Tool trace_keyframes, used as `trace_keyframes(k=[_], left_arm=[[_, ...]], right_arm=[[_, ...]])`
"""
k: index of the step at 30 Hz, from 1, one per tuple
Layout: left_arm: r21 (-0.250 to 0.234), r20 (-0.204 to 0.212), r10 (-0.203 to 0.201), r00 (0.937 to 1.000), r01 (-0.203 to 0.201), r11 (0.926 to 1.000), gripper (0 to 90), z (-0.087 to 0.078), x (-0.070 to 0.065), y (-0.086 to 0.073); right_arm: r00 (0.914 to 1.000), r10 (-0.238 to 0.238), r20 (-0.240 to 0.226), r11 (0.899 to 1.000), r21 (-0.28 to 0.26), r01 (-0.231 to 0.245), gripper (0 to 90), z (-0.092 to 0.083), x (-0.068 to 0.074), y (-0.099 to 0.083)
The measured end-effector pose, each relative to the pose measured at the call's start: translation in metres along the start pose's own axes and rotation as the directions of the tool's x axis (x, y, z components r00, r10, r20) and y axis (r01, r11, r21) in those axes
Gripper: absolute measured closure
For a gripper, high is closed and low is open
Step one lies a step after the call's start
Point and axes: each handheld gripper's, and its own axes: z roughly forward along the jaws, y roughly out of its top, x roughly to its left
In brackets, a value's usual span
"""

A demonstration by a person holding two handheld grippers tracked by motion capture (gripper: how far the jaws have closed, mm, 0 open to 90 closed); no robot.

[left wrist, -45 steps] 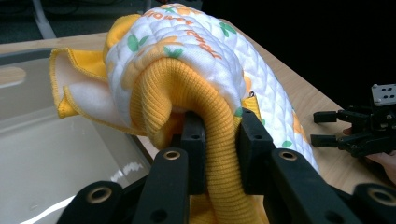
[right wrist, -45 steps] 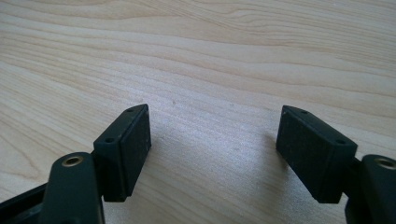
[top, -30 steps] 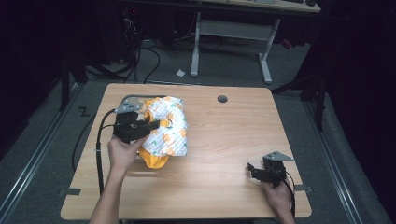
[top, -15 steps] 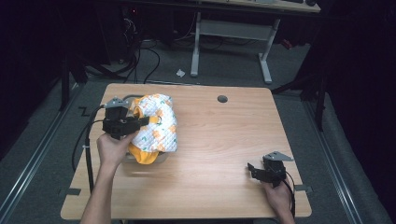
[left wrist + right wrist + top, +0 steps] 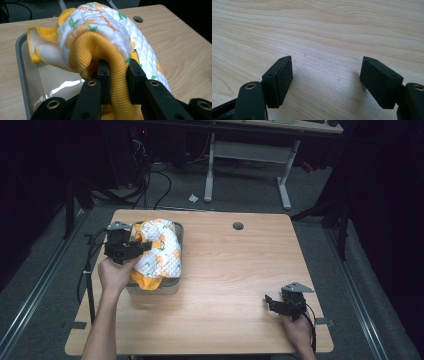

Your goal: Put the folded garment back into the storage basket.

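I hold my left tongs [image 5: 117, 75] closed on the yellow cuff [image 5: 110, 62] of the garment [image 5: 157, 252] so it hangs over the grey bin [image 5: 176, 232], while my right tongs [image 5: 325, 82] rest wide, empty, on the tabletop [image 5: 240, 270].

garment [image 5: 159, 251] in bin [image 5: 176, 231], table's [image 5: 240, 270] left.
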Motion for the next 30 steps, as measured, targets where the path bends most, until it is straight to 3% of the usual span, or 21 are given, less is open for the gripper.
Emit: trace_keyframes(k=[9, 30], left_arm=[[0.058, -0.060, 0.025, 0.9979, -0.021, 0.9981, 75.5, 0.017, 0.008, 0.002], [0.135, -0.081, 0.025, 0.9964, -0.013, 0.9908, 75.5, 0.062, 0.019, -0.008]], right_arm=[[1.0000, 0.000, 0.000, 1.000, 0.000, 0.000, 26.4, 0.000, 0.000, 0.000], [1.0000, -0.001, 0.000, 1.000, 0.000, 0.001, 26.4, 0.000, 0.000, 0.000]])
